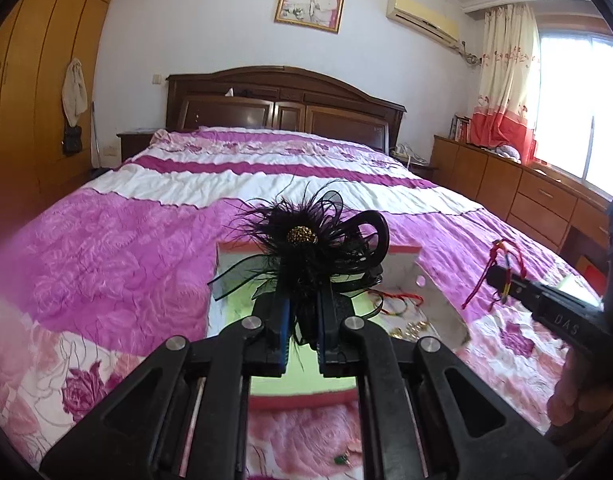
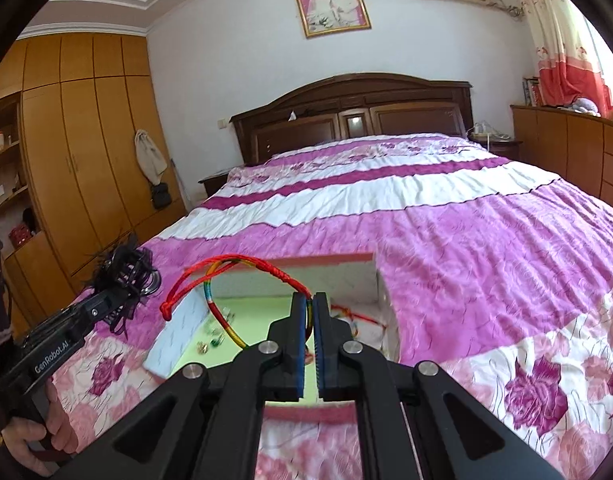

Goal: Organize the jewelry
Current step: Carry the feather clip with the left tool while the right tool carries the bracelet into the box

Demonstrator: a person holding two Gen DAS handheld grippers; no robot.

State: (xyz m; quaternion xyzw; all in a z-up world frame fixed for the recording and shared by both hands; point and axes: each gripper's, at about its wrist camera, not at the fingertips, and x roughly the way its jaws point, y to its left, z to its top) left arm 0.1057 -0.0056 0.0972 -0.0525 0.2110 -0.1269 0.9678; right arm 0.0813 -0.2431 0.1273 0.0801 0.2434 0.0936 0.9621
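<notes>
My left gripper (image 1: 302,304) is shut on a black feather hair clip (image 1: 306,240) with a gold beaded centre, held above an open box (image 1: 422,276) with a green floor on the bed. In the right wrist view the same clip (image 2: 124,276) shows at the left, in the left gripper. My right gripper (image 2: 311,300) is shut on a red and rainbow cord bracelet (image 2: 226,276), held above the box (image 2: 178,336). The bracelet (image 1: 494,276) also hangs from the right gripper in the left wrist view. Red cords (image 1: 398,300) and small gold pieces (image 1: 410,330) lie inside the box.
The box sits on a pink and white floral bedspread (image 1: 126,260). A dark wooden headboard (image 1: 282,100) stands at the far end. Wooden wardrobes (image 2: 86,140) line the left, low drawers (image 1: 546,196) the right under a window.
</notes>
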